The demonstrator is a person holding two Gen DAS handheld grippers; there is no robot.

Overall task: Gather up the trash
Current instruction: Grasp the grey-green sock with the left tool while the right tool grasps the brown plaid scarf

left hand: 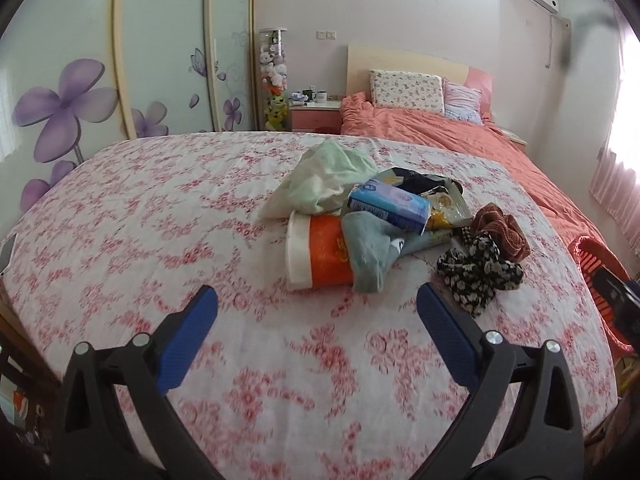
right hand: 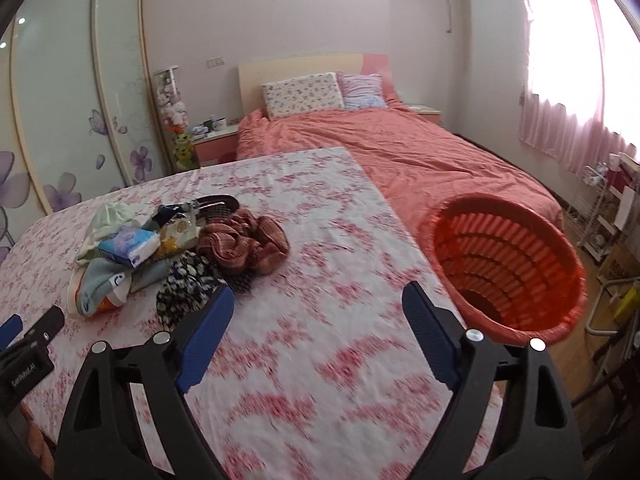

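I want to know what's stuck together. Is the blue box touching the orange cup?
Cannot tell. In the left wrist view a sock covers where the blue box meets the orange cup.

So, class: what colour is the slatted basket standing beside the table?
Orange-red basket, clearest in the right wrist view.

Colours and patterns: pile on a floral cloth, basket alongside.

The cloth (left hand: 160, 216) is white with a pink-red flower print. On it: a pale green rag (left hand: 320, 178), a blue and lilac packet (left hand: 390, 206), an orange cup (left hand: 320, 254) with a white rim, a grey-blue sock (left hand: 368, 254), a black fabric with small white flowers (left hand: 476, 270), a rust-brown knit (left hand: 502, 230) and a yellow-printed wrapper (left hand: 444, 210). The basket (right hand: 508, 264) is orange-red, slatted. The bed cover (right hand: 400, 152) is plain salmon. Both the left gripper (left hand: 316, 304) and the right gripper (right hand: 318, 300) are black with blue pads.
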